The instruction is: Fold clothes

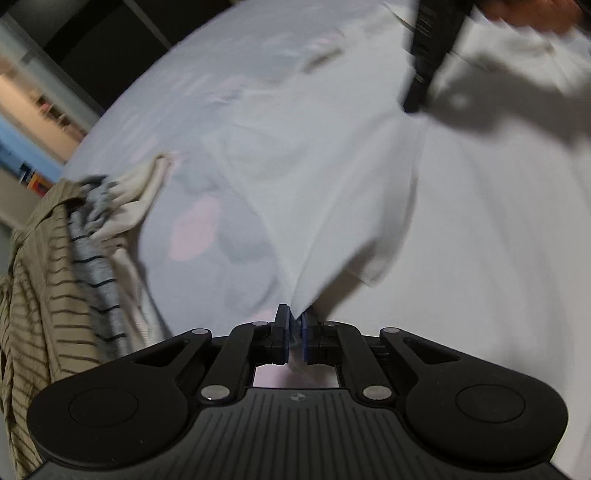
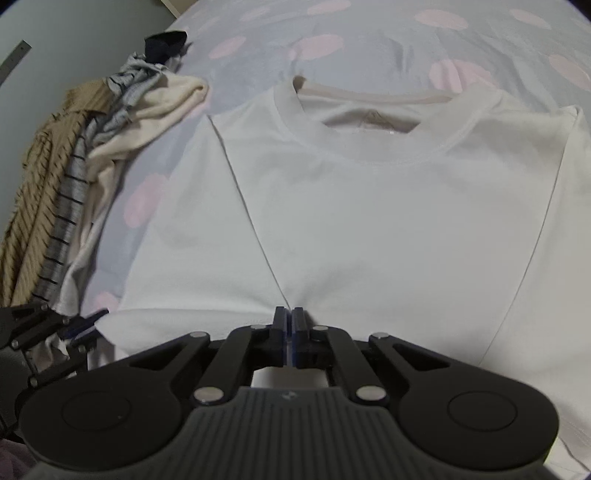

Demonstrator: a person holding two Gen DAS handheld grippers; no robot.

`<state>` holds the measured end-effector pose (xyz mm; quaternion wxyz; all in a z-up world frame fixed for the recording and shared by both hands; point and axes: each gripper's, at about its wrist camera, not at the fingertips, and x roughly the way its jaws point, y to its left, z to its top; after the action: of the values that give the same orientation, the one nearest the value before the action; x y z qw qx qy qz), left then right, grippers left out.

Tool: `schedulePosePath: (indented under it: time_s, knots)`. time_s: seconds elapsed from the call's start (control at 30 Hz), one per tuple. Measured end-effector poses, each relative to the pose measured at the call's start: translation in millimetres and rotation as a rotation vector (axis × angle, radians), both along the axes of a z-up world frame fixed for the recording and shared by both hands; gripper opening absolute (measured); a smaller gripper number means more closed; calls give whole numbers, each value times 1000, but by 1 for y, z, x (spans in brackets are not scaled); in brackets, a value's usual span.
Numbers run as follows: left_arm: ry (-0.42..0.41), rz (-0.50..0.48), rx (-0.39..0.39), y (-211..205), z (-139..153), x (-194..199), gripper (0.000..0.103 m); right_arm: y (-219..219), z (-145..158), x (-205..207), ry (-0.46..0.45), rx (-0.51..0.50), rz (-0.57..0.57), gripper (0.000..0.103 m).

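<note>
A white T-shirt (image 2: 369, 221) lies front up on the bed, collar (image 2: 369, 110) at the far side. In the right wrist view my right gripper (image 2: 289, 314) is shut, pinching the shirt's cloth by the near end of the left sleeve seam, where the fabric puckers. My left gripper (image 2: 88, 323) shows at the lower left, at the sleeve's edge. In the left wrist view the left gripper (image 1: 294, 317) is shut on a raised fold of the T-shirt (image 1: 332, 221). The right gripper (image 1: 424, 74) appears blurred at the top, with a hand (image 1: 535, 13) behind it.
The bed sheet (image 2: 258, 37) is pale blue-grey with pink dots. A pile of clothes (image 2: 74, 166), tan striped, grey striped and cream, lies along the left bed edge; it also appears as a pile (image 1: 55, 277) in the left wrist view. Shelves (image 1: 48, 110) stand beyond the bed.
</note>
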<state>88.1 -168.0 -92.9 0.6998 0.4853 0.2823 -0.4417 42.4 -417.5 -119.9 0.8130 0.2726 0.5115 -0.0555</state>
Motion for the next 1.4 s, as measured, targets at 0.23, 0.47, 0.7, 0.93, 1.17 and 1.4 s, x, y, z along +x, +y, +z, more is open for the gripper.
schedulePosePath:
  time_s: [0.23, 0.47, 0.7, 0.93, 1.17, 1.4]
  knots:
    - [9, 59, 59, 13, 6, 5, 6, -10, 12, -12, 52, -103, -12, 7]
    - [44, 0, -62, 25, 29, -23, 17, -28, 29, -53, 50, -107, -53, 14]
    - [99, -6, -101, 2, 13, -39, 20, -21, 43, -97, 40, -139, -59, 20]
    - [164, 101, -130, -15, 6, -20, 20, 0, 65, -137, 3, -186, -14, 29]
    - [404, 207, -137, -13, 22, -12, 15, 7, 54, -178, 76, -266, 41, 29]
    - [394, 134, -18, 13, 19, -52, 26, 15, 39, -207, 134, -299, 114, 36]
